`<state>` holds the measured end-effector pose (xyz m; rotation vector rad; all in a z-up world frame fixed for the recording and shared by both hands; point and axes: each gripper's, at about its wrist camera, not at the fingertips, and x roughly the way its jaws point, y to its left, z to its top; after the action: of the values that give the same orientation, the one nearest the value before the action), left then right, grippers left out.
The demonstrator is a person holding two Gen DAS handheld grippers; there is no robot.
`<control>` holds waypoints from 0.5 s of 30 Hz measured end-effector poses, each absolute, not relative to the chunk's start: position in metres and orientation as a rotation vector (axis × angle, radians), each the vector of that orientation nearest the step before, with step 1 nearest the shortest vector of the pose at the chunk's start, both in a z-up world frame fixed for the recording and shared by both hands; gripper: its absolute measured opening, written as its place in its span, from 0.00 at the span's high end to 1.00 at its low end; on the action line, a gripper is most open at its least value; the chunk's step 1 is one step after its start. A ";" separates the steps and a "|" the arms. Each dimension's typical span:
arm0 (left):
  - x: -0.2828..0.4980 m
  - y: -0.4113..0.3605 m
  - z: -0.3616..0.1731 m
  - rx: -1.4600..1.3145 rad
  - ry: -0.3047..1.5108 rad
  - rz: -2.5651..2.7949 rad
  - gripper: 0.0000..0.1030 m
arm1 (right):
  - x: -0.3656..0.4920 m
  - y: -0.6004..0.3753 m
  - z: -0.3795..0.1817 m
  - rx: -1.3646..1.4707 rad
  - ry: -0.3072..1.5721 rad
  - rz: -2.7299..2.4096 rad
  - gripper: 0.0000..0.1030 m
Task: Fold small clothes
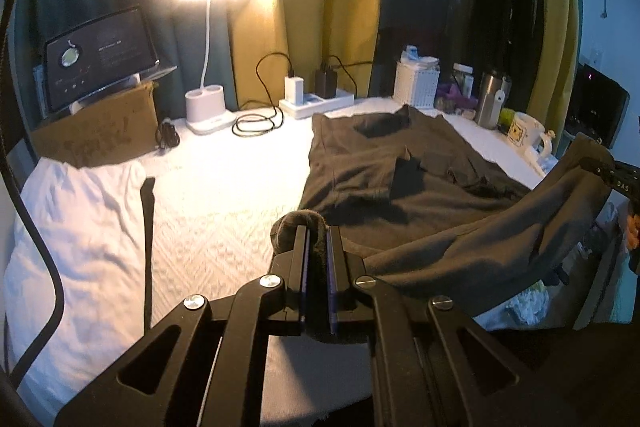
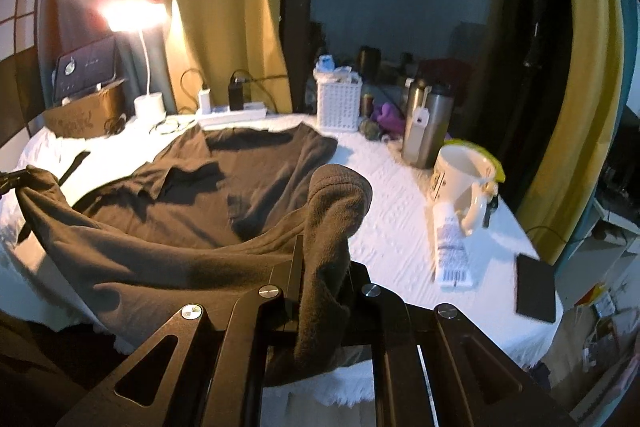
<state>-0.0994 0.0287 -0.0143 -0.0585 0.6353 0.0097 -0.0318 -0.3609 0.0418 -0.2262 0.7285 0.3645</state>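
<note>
A dark brown shirt (image 1: 384,163) lies on the white-covered table (image 1: 224,195), collar toward the far side; it also shows in the right wrist view (image 2: 264,167). Its near hem is lifted off the table and stretched between the two grippers. My left gripper (image 1: 317,231) is shut on the hem's left corner, a fold of cloth bulging over the fingertips. My right gripper (image 2: 324,239) is shut on the hem's right corner, which bunches up above the fingers. The right gripper also shows at the right edge of the left wrist view (image 1: 608,171).
A lit desk lamp (image 1: 208,27), a power strip with chargers (image 1: 316,99), a cardboard box (image 1: 100,131) and a white garment (image 1: 76,227) are on the left. A white basket (image 2: 339,103), steel flasks (image 2: 426,123), a mug (image 2: 466,187), a tube (image 2: 452,247) and a black phone (image 2: 536,287) stand on the right.
</note>
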 end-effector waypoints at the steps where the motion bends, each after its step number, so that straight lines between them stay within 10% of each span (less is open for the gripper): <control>1: -0.095 0.030 -0.011 -0.057 0.629 0.011 0.94 | -0.029 -0.361 0.044 -0.226 0.724 0.364 0.91; 15: -0.032 0.044 0.021 -0.060 0.542 0.019 0.94 | 0.032 -0.356 0.065 -0.210 0.670 0.341 0.91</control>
<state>-0.0318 0.0443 0.0214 -0.0602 0.5417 0.0192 0.0323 -0.3555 0.0646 -0.2105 0.6699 0.3410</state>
